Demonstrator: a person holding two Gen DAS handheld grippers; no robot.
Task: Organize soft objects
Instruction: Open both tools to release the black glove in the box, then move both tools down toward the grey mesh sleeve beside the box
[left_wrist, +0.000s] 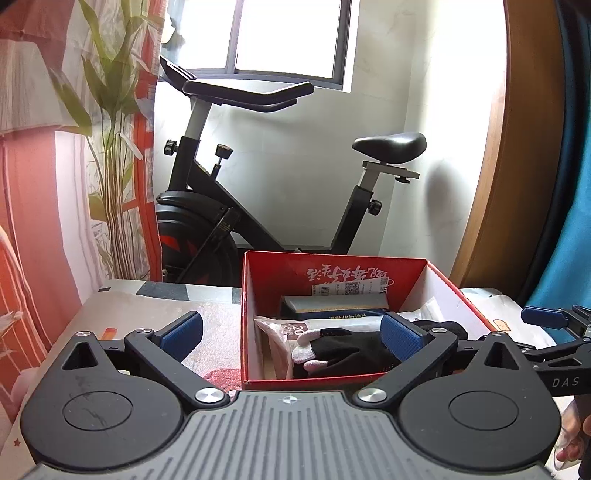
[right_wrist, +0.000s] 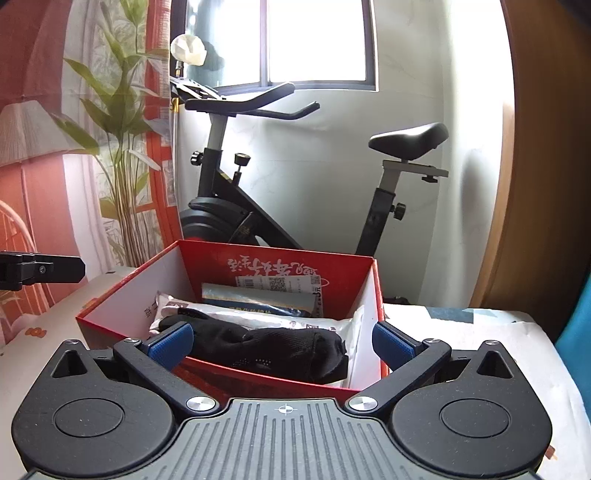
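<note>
Since the black gloves (right_wrist: 266, 350) lie limp on top of the other contents inside the red box (right_wrist: 110, 306), near its front wall, they look light, soft and easily bunched; I would judge the thick knitted cuff or the folded middle the best place to pinch, as a loose fingertip would likely stretch and slip out. From the left wrist view one glove (left_wrist: 343, 350) shows pale pink fingertips and a dotted grip print on its palm, which should give the pads some friction. Beneath the gloves sit flat plastic-wrapped packets (right_wrist: 295, 321), slick-looking and probably prone to sliding or crackling if caught by mistake, and behind them a grey-blue flat pack (left_wrist: 332, 304) leans on the far wall. That inner wall carries white brush-style Chinese lettering too stylised for me to read, plus a white shipping label (right_wrist: 280, 284) with a barcode and a QR code; one packet shows the digits "20", and the right tool's arm reads "DAS". Both tools hold nothing: the left gripper (left_wrist: 291, 334) and the right gripper (right_wrist: 282, 341) stand with jaws spread wide, hovering at the box's near edge. The box rests on a patterned cloth (left_wrist: 207, 314), with an exercise bike (left_wrist: 258, 192) standing behind, under a window.
</note>
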